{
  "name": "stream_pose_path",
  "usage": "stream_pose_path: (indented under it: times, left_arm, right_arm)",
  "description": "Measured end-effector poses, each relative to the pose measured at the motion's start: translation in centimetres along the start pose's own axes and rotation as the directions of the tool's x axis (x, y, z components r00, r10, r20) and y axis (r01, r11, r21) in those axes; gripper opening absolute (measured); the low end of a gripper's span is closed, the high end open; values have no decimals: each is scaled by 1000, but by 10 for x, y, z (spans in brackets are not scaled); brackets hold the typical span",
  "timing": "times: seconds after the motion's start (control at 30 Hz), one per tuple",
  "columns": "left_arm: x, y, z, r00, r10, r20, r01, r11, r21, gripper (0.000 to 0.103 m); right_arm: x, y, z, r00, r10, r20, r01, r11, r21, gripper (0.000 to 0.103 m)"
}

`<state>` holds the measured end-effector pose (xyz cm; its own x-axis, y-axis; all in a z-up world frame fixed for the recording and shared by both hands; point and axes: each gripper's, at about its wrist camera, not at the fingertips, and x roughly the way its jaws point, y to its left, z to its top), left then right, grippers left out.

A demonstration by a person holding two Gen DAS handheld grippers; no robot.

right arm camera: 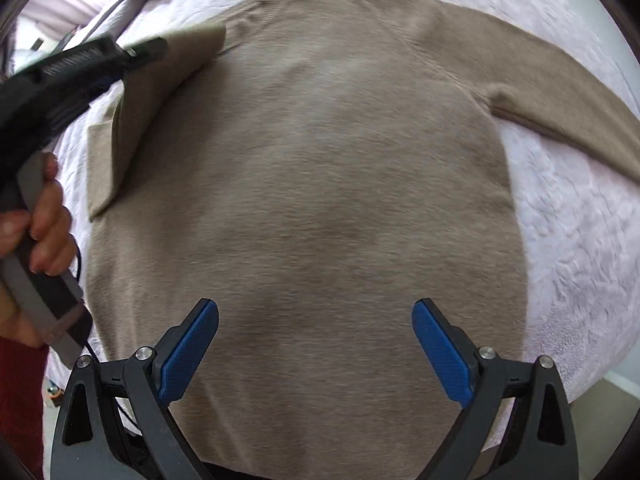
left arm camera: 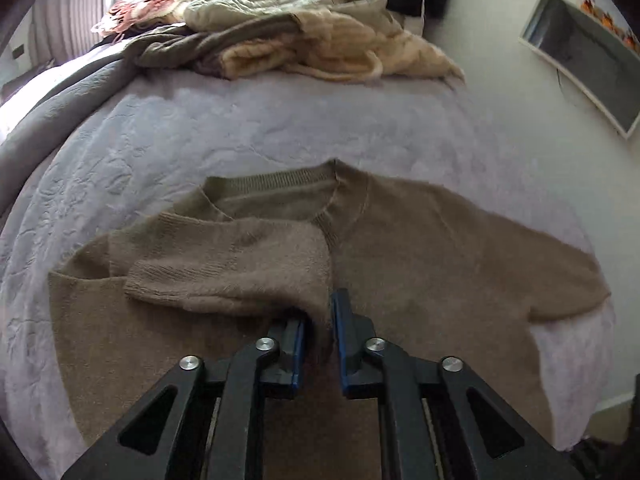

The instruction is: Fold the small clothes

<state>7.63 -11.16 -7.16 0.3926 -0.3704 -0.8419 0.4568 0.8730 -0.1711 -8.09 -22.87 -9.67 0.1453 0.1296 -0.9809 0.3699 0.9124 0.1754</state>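
A tan knit sweater (left arm camera: 420,248) lies flat on the bed, neck away from me. My left gripper (left arm camera: 320,316) is shut on the cuff of its left sleeve (left arm camera: 240,264) and holds the sleeve folded across the chest. In the right wrist view the left gripper (right arm camera: 152,50) shows at the upper left with the raised sleeve (right arm camera: 160,92). My right gripper (right arm camera: 316,336) is open and empty above the sweater's lower body (right arm camera: 320,200). The right sleeve (right arm camera: 560,100) lies spread out to the right.
The bed is covered by a pale lilac quilt (left arm camera: 200,136). A pile of cream and brown clothes (left arm camera: 304,36) lies at the far end. A wall-mounted frame (left arm camera: 584,64) is on the right. A person's hand (right arm camera: 44,216) holds the left gripper's handle.
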Motion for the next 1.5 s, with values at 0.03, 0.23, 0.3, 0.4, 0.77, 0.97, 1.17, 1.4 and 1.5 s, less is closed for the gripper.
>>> stream_pose_path:
  times: [0.03,0.23,0.3,0.4,0.77,0.97,1.17,1.4,1.5]
  left_arm:
    - [5,-5,-4,1000,26,-13,-26,999,20,46]
    - [-36,13,-20,997,76,15,-76,997,-5,58]
    - [-54,40,-23,996,85,33,-84,996,-41,58]
    - [-74,96,-23,987,153,40,-146,981,-131,58]
    - [-11,241,-35,984,19,-177,-101,878,-469,58]
    - [-5,242,-35,990,-19,-143,-53,875,-482,32]
    - [-3,240,-31,988,-8,-153,-65,884,-464,32]
    - [2,234,-28,986,17,-167,-91,891,-445,33]
    - [-1,230,-23,987,22,-157,-89,894,-440,9]
  right_arm:
    - [2,-6,0,1000,-2,-3,2,1000,12,98]
    - [-2,-11,10,999,-47,26,47,999,5,98]
    - [-11,-2,22,993,-86,83,90,995,-49,98]
    - [-26,37,43,975,-110,192,145,973,-179,99]
    - [37,206,120,899,-157,408,404,659,-635,97]
    - [55,191,148,919,-186,348,368,721,-587,8]
    - [-6,46,155,922,117,370,-88,992,-95,9]
    - [24,-65,120,878,357,319,-448,847,287,73]
    - [27,-79,125,871,362,333,-475,796,376,43]
